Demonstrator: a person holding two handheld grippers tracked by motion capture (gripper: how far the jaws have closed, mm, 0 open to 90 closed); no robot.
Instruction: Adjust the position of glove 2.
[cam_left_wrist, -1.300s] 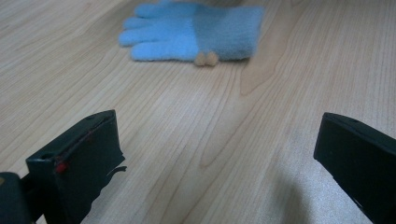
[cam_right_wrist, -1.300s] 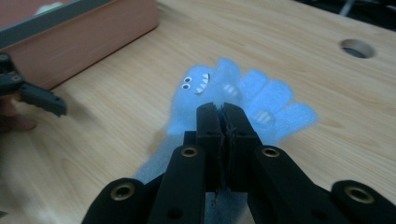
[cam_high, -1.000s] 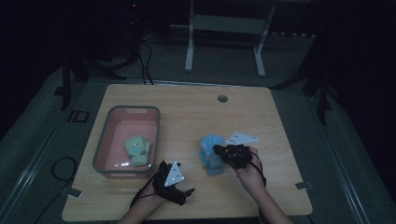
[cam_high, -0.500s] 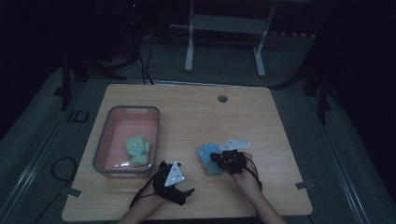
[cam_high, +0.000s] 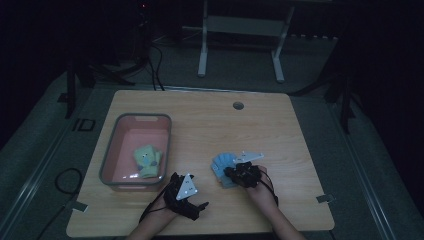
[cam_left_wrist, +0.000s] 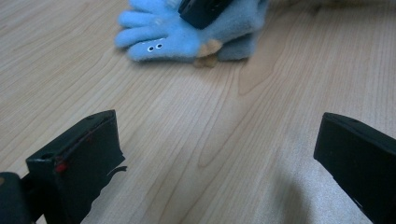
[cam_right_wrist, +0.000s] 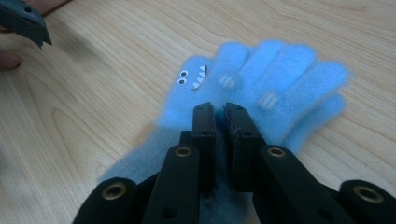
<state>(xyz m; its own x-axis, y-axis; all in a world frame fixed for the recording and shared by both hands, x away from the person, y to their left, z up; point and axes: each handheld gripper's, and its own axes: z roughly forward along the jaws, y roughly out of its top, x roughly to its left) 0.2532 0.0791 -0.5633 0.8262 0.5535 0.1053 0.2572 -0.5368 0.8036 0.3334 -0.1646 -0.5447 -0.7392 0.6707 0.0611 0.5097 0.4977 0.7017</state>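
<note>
A blue fleece glove (cam_right_wrist: 261, 79) with a small monster face lies flat on the wooden table (cam_high: 300, 130), fingers spread. My right gripper (cam_right_wrist: 220, 109) rests on its cuff end. Its jaws have just been opening a little but stand nearly together, with a fold of the fabric still pinched between them. From above, the right gripper (cam_high: 229, 173) lies over the glove (cam_high: 220, 161) right of centre. My left gripper (cam_high: 197, 199) sits near the front edge, open and holding nothing, pointing at the glove (cam_left_wrist: 187, 32). Its jaws (cam_left_wrist: 215, 154) stand wide over bare wood.
A pink bin with a grey rim (cam_high: 167, 145) stands at the left of the table, and a green glove (cam_high: 147, 160) lies inside it. A round cable hole (cam_high: 238, 105) is near the far edge. Dark floor and a white frame lie beyond.
My right gripper has come down and slightly toward the person with the blue glove, which now lies on the table. The left gripper has stayed put.
</note>
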